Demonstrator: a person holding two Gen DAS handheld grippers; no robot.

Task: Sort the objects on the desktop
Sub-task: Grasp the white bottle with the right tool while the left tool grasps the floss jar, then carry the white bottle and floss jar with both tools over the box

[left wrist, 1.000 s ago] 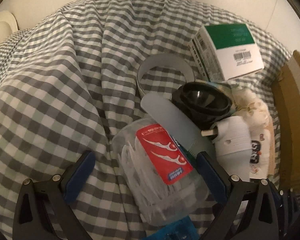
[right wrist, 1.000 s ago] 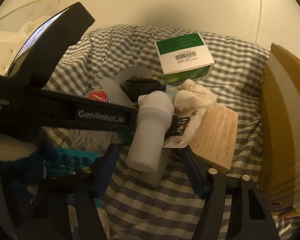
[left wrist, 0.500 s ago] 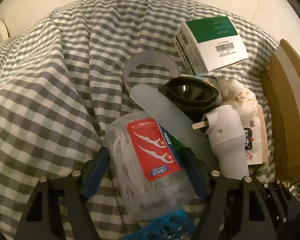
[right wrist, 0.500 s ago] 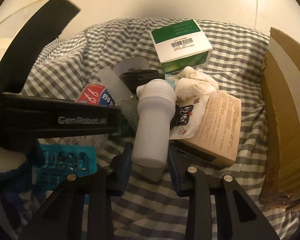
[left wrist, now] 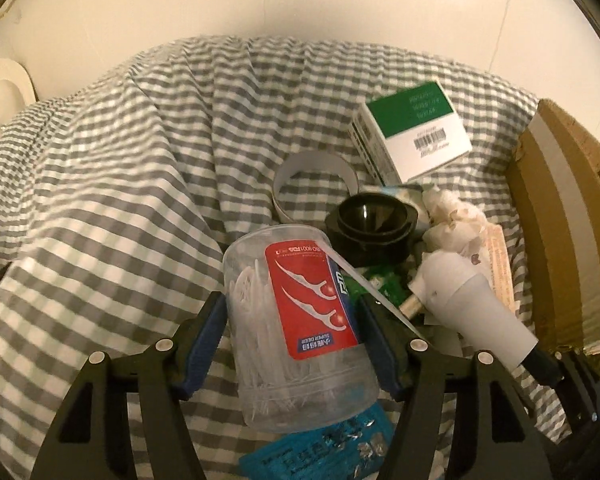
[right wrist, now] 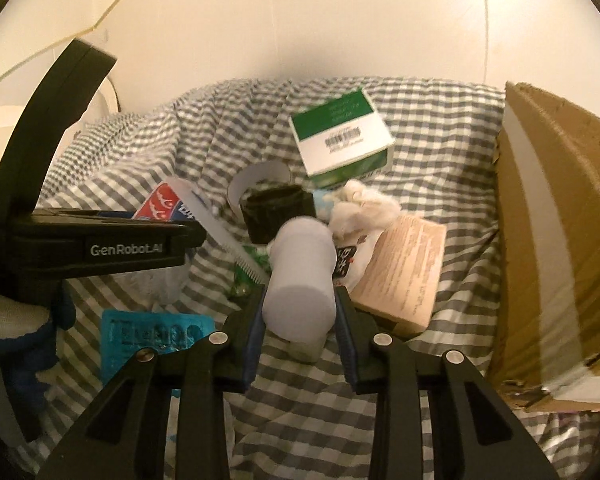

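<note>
My left gripper (left wrist: 294,340) is shut on a clear floss-pick jar (left wrist: 300,332) with a red label, held lifted and tilted above the checked cloth (left wrist: 132,168). My right gripper (right wrist: 300,320) is shut on a white plastic bottle (right wrist: 300,276), also seen at the right of the left wrist view (left wrist: 472,308). The left gripper's body crosses the left of the right wrist view, with the jar's label (right wrist: 162,202) behind it.
A pile lies ahead: a green-and-white box (left wrist: 416,132), a black funnel (left wrist: 370,226), a white paper ring (left wrist: 314,172), crumpled tissue (right wrist: 364,204), a tan box (right wrist: 404,276), a clear comb (right wrist: 224,228). A blue packet (right wrist: 156,340) lies below. A cardboard box (right wrist: 556,240) stands right.
Both grippers closed from open: the left on the floss-pick jar, the right on the white bottle. Both objects have since been raised off the cloth.
</note>
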